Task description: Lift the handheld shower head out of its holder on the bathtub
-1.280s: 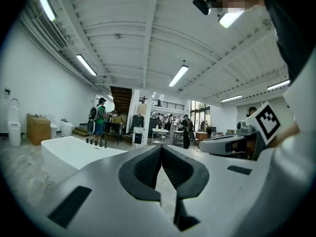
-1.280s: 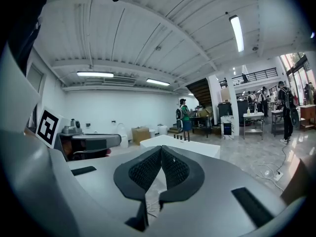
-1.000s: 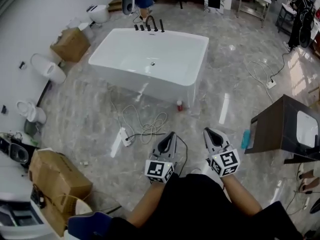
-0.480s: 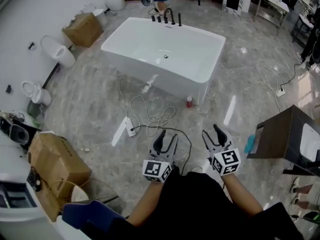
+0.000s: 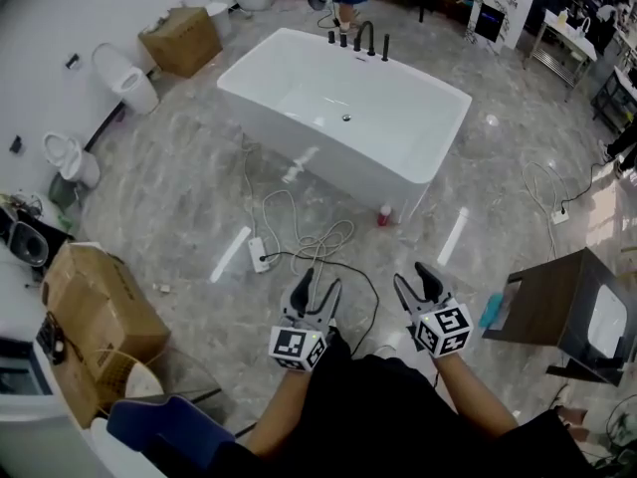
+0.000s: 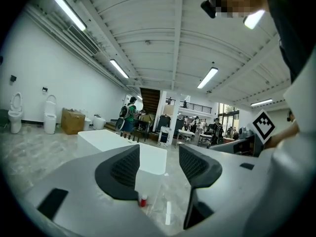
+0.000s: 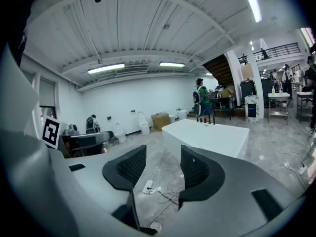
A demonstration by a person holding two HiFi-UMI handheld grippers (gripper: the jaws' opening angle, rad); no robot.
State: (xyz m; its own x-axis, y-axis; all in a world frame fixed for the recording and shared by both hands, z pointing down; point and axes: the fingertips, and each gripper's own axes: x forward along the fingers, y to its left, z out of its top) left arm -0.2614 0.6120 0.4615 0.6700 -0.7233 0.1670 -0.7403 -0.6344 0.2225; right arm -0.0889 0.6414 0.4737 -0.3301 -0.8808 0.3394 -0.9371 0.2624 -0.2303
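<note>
Black handheld shower head (image 5: 385, 46) stood upright, it seemed, among the black tap fittings on the far rim of the white rectangular bathtub (image 5: 328, 162), well apart from both grippers. Nearer me, the left gripper (image 5: 317, 285) and the right gripper (image 5: 413, 279) hung over the grey marble floor (image 5: 179, 197), their jaws just opening wide with nothing between them.

Glossy grey marble floor (image 5: 179, 197); white toilets (image 5: 124, 76) line the left wall (image 5: 50, 28), a cardboard box (image 5: 182, 40) sits upper left, a dark cabinet (image 5: 557, 307) lower right.
</note>
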